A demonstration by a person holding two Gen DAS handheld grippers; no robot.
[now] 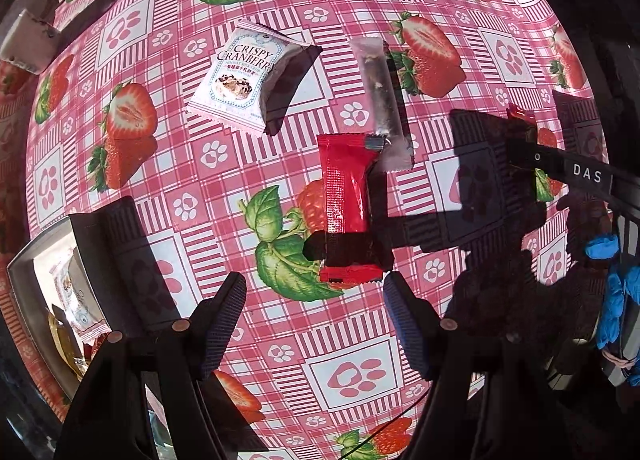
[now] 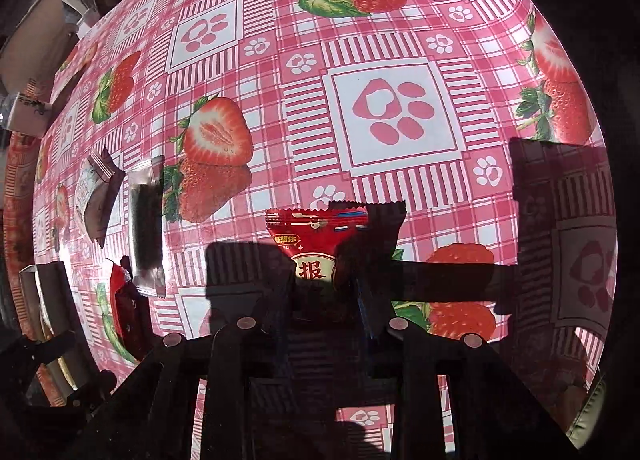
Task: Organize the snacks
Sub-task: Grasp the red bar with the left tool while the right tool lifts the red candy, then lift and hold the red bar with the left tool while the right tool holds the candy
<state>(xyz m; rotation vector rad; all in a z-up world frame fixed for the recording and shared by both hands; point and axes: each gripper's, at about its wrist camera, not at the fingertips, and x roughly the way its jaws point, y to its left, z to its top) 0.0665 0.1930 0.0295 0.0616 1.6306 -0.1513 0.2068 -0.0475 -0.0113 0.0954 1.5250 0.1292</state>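
In the left wrist view, my left gripper (image 1: 316, 302) is open, just above the near end of a red snack bar (image 1: 348, 211) lying on the strawberry tablecloth. A clear silver stick pack (image 1: 380, 95) lies just beyond it, and a white Crispy Cranberry packet (image 1: 242, 77) to the upper left. My right gripper (image 2: 324, 288) is shut on a red packet with Chinese print (image 2: 320, 244), held above the table. The right gripper's tip with that packet also shows at the right of the left wrist view (image 1: 524, 131).
A metal tray (image 1: 24, 272) holding several snack packets sits at the left table edge. It also shows at the left of the right wrist view (image 2: 32, 284). A white box (image 1: 28, 43) stands at the far left. A blue-gloved hand (image 1: 618, 292) is at the right.
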